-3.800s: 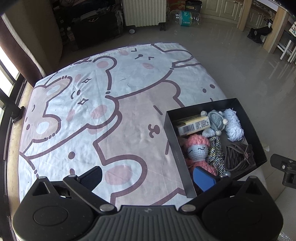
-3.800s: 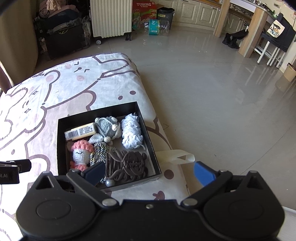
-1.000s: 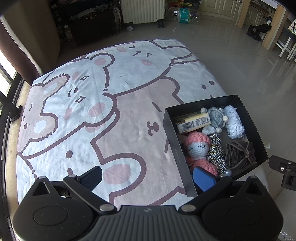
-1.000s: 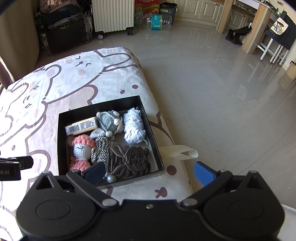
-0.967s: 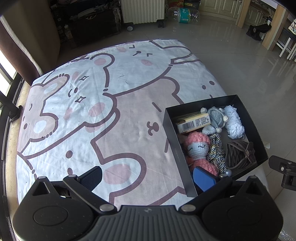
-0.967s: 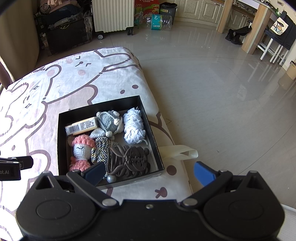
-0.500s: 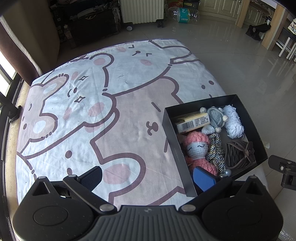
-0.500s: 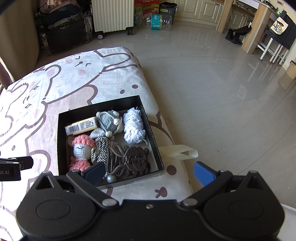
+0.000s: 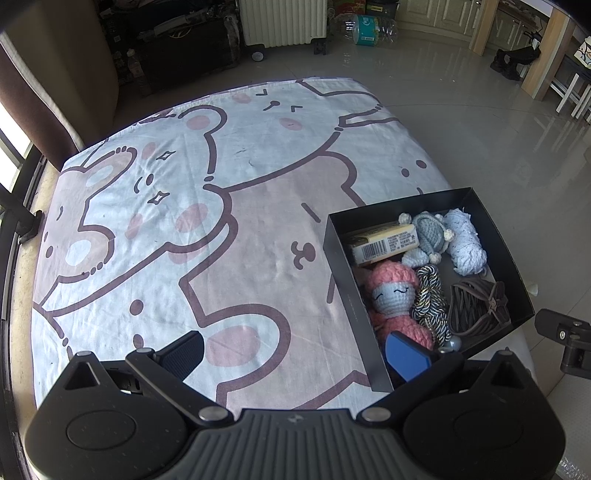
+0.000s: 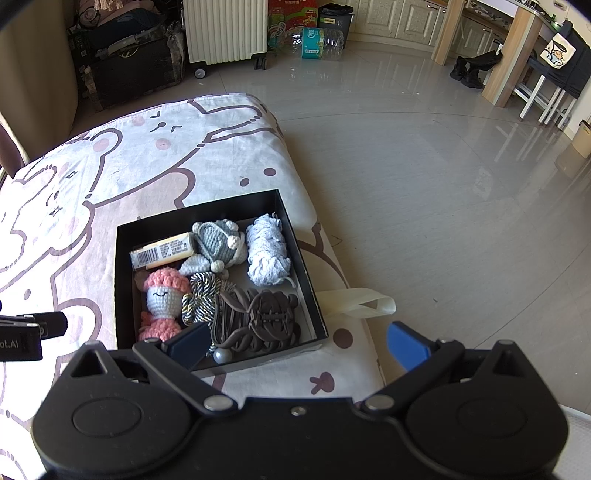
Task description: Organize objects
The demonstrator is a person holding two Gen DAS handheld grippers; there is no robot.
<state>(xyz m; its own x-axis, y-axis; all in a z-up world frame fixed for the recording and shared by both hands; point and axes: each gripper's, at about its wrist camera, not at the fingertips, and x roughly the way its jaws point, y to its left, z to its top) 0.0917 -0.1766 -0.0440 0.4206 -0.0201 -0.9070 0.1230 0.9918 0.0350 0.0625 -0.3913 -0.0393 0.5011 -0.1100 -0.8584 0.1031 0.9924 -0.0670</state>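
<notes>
A black box sits at the right edge of a cartoon-print bed sheet. Inside lie a pink crochet doll, a barcoded bar, a grey-blue crochet toy, a light blue yarn bundle, a striped rope and brown hair ties. My left gripper is open and empty above the sheet, its right finger over the box's near corner. My right gripper is open and empty above the box's near edge.
A white strap hangs off the bed beside the box. Tiled floor lies to the right. A white radiator, dark bags and bottles stand at the far wall. A wooden table leg stands far right.
Almost nothing differs. Both grippers stay open and hover; the views drift very slightly, and the objects in the box have not moved.
</notes>
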